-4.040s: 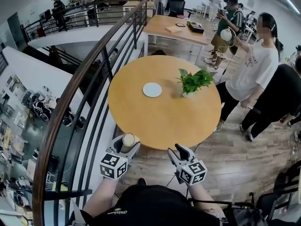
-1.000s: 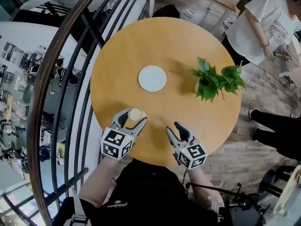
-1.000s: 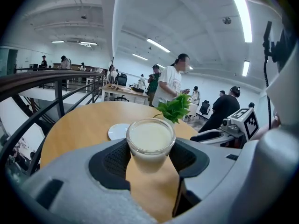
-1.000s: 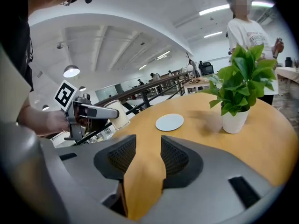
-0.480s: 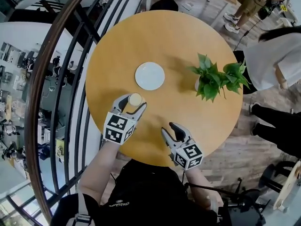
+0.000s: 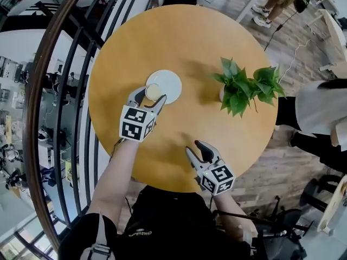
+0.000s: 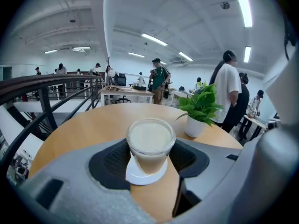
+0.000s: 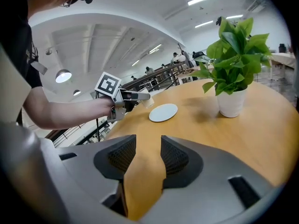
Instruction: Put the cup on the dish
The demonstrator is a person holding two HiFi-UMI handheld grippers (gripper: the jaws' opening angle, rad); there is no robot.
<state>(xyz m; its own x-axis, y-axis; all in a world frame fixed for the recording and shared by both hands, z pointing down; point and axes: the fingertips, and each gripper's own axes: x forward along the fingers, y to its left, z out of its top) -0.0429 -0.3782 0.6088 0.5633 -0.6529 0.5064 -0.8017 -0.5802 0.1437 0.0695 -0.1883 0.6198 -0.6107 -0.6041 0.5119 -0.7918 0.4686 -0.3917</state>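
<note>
The left gripper (image 6: 148, 96) is clamped on the cup (image 7: 150, 145), its 2 jaws pressed against the cup's sides, and the cup stands upright with its pale contents level. In the head view the cup sits over the near-left part of the dish (image 6: 171, 82), not over its middle. From the left gripper view a crescent of the white dish shows under the cup's base. Whether the base already touches the dish or hangs just above it cannot be told, though the right gripper view suggests a small gap. The dish's centre lies slightly ahead and to the right of the cup, so by my reading the coming move is a short nudge that way and then straight down, keeping the cup's axis vertical.

The right gripper (image 6: 201, 151) is low over the near edge of the table (image 6: 179, 31), well apart from the dish, its jaws apart with only bare wood between them. The left arm is clearly the nearer 1 and already carries the load.

Open tabletop surrounds the dish on all sides. The potted plant (image 6: 244, 91) stands well to the right, clear of the path. The table's left rim and the railing (image 6: 49, 102) beyond it are the nearest edges, so withdrawing back along the arm looks safest
</note>
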